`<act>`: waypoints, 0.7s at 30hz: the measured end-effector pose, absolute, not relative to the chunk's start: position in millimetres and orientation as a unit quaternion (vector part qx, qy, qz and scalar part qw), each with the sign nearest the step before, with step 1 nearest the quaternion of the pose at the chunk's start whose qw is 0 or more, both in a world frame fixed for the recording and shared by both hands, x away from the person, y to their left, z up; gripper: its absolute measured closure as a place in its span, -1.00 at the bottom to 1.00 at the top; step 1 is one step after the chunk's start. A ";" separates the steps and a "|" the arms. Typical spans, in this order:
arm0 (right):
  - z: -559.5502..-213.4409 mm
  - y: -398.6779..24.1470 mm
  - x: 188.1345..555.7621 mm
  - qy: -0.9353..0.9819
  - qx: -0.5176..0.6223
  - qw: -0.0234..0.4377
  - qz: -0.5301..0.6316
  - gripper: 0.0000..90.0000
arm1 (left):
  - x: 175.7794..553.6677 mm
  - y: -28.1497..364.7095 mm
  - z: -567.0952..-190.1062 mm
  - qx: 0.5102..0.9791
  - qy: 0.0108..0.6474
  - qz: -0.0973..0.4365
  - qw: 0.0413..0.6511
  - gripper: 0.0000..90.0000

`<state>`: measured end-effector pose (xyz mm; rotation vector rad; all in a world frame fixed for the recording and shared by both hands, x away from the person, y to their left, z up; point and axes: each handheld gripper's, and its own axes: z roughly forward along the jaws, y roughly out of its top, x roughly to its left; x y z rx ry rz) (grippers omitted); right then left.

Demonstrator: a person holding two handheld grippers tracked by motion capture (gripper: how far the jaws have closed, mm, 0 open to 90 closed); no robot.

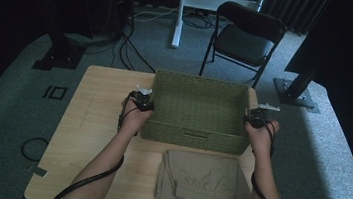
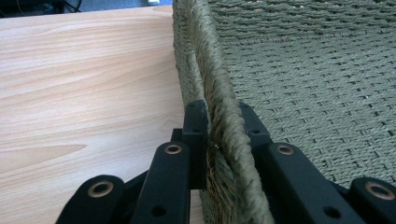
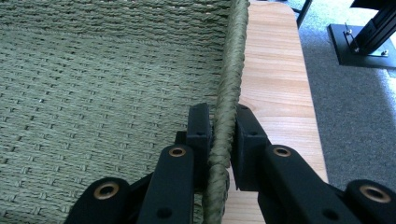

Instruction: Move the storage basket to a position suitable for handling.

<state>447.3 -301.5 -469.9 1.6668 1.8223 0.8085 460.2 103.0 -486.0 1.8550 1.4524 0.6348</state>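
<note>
1. high view: a green woven basket (image 1: 197, 109) stands on the wooden table (image 1: 94, 120), near the middle and toward the far edge; the left gripper (image 1: 144, 105) sits at the basket's 9 o'clock side, on its left rim; the right gripper (image 1: 252, 119) sits at the basket's 3 o'clock side, on its right rim; each is held in a hand, with the forearms coming in from 6 o'clock and a black cable trailing down each arm; a folded khaki garment (image 1: 203, 180) lies on the table at the basket's 6 o'clock, just beside its near wall; a black folding chair (image 1: 244, 37) stands on the carpet beyond the table at 12 o'clock.

2. left gripper view: the basket's braided rim (image 2: 219, 102) runs from 12 o'clock down to 6 o'clock, straight between the two black jaws; the jaws are pressed onto it, one pad on the outer face at 9 o'clock of the rim, the other on the inner face at 3 o'clock; the woven basket floor lies toward 3 o'clock, bare table toward 9 o'clock.

3. right gripper view: the rim (image 3: 229, 93) again runs 12 to 6 between the jaws, which pinch it from both sides; the basket's inside spreads toward 9 o'clock; table, then grey carpet (image 3: 355, 116), lie toward 3 o'clock.
</note>
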 end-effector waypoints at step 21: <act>-468.9 -333.9 443.2 0.678 0.619 0.272 0.287 0.76 | 460.5 71.1 -485.1 0.724 0.555 0.233 0.337 0.72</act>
